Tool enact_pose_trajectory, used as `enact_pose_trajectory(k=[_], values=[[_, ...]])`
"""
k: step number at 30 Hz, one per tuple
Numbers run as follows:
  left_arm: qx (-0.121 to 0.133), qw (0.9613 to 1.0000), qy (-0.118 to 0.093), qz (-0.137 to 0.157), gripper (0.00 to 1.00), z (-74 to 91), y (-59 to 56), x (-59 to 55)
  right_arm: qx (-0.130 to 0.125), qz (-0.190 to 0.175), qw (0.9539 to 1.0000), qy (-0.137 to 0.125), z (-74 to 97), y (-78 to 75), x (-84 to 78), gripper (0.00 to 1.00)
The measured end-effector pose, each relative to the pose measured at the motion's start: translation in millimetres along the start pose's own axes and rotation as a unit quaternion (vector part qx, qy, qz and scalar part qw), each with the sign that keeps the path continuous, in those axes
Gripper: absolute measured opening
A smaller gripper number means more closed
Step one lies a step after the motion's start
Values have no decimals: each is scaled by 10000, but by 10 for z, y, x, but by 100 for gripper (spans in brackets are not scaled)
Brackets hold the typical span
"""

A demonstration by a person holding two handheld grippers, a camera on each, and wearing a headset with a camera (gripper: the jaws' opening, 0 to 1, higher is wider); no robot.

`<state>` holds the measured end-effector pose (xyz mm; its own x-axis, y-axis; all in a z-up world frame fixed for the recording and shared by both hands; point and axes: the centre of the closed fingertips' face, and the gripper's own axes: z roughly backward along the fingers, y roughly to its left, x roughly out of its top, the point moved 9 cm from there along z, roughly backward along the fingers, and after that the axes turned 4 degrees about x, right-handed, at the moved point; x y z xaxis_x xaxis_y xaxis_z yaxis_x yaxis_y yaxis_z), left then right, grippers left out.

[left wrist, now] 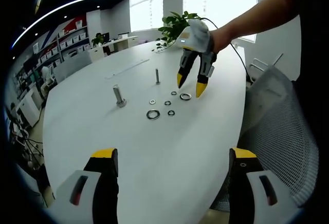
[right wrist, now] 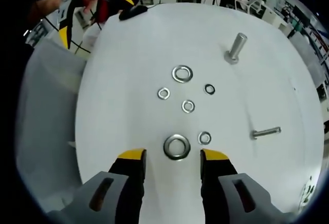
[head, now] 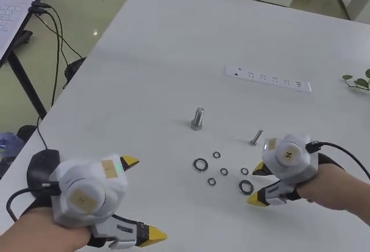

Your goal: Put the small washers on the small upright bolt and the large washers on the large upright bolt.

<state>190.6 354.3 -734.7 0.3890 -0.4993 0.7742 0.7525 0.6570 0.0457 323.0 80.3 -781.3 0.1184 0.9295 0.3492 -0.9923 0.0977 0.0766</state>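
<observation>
Reaching for a large washer [right wrist: 177, 147], the right claw [right wrist: 173, 155] hangs open, jaws either side of it; next it should close and lift.

Shiny metal washers [right wrist: 177, 146]; matt white table [head: 173, 49].

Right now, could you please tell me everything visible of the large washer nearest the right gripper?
The large washer is a silvery metal ring lying flat on the white table, just ahead of the right gripper, between its open jaw tips and apart from both. A small washer lies close beside it.
</observation>
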Motion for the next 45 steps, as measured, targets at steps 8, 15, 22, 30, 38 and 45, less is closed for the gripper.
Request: enact_pose_trajectory(k=[8,15,22,30,38,45], values=[[35,10000,51,-15,87,0,19,-6,76,168,9997,176,-81,-8,24,38],[28,10000,77,-19,87,0,0,-13,96,350,9988,343,-115,-21,32,35],[74,9999,68,37,86,29,-5,-14,132,562,9973,460,-133,-41,50,33],[128,9998,84,85,83,62,-31,-33,187,836,9951,501,-135,-29,57,27],[135,9998,109,102,81,125,-87,-60,301,1207,9901,648,-134,-45,67,25],[106,9998,130,129,78,136,-135,-80,278,1140,9878,1021,-154,-41,153,22]])
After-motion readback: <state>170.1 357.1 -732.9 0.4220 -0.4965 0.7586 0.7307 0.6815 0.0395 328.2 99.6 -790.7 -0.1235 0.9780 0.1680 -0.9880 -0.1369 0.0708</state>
